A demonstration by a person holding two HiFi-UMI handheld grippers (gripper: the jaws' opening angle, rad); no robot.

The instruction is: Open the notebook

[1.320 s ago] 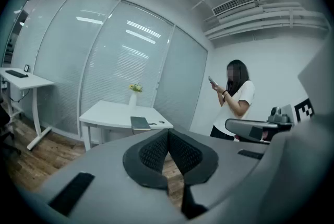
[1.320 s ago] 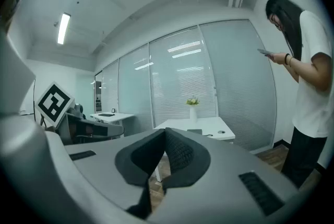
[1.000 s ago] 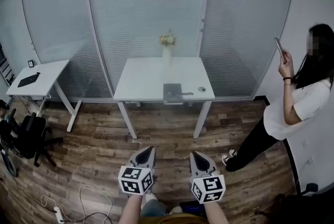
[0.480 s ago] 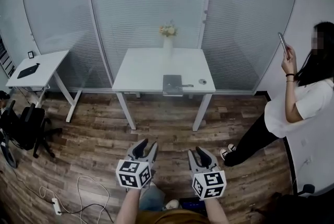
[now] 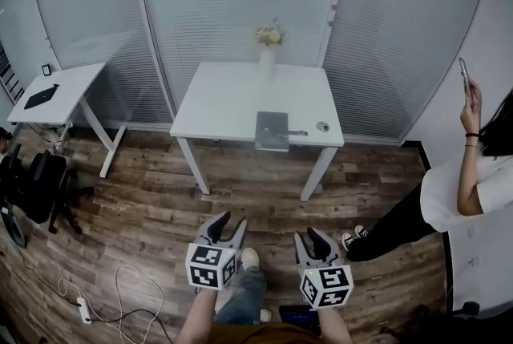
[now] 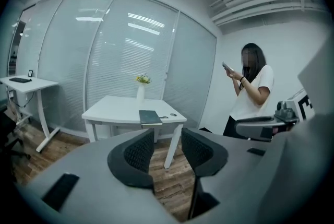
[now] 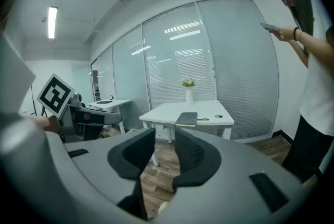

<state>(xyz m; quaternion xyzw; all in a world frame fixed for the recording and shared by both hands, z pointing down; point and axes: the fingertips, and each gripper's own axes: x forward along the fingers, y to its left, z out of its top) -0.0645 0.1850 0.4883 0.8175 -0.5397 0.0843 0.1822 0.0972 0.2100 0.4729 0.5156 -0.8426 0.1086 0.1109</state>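
Notebook (image 5: 272, 130): grey, thin, rectangular, smooth-covered. Lay closed and flat at the near edge of a white matte rectangular table (image 5: 224, 106), seemingly overhanging it a little.

Judged as the approach step: nothing touched yet, cover not yet lifted. Held low over the brown wood-plank floor (image 5: 152, 206), well apart from the table and pointed toward it: left gripper (image 5: 230, 224) and right gripper (image 5: 310, 236), grey moulded plastic with dark ribbed pads. Had just been opening on both; jaws stood well spread, nothing between them.

Next, probably: closing in on the table, then slipping a jaw tip under the cover's free edge. Called for a shallow, careful entry, given so thin a cover on so slick a top.

Also on the table: a slim white vase of pale flowers (image 5: 268, 62) at the far edge.
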